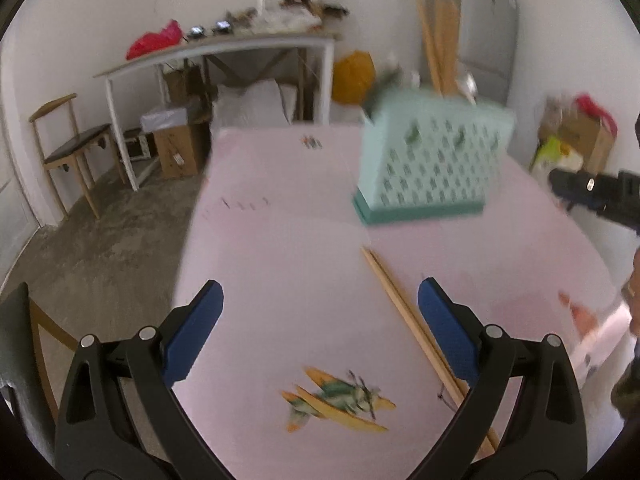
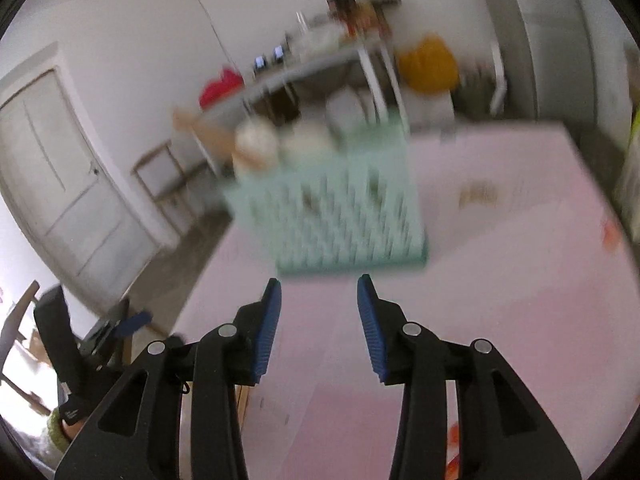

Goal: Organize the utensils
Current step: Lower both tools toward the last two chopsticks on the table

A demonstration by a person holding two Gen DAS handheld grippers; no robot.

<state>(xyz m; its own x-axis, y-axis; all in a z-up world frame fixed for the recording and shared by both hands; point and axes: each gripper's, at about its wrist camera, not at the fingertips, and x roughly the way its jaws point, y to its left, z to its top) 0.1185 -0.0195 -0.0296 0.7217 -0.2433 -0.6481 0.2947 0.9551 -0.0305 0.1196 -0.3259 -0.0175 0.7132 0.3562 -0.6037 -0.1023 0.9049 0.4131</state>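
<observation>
My left gripper hangs over the pink desk with its jaws spread wide and nothing between them. A pair of wooden chopsticks lies flat on the desk, running diagonally and passing just beside the right-hand blue pad; whether it touches the pad I cannot tell. Farther back stands the mint-green perforated utensil holder, upright, with more chopsticks sticking up out of it. My right gripper is partly spread with nothing between the pads, over bare desk just short of the holder's base. That view is blurred, but pale rounded utensil ends show above the holder's rim. A printed aeroplane marks the cloth between my left fingers.
</observation>
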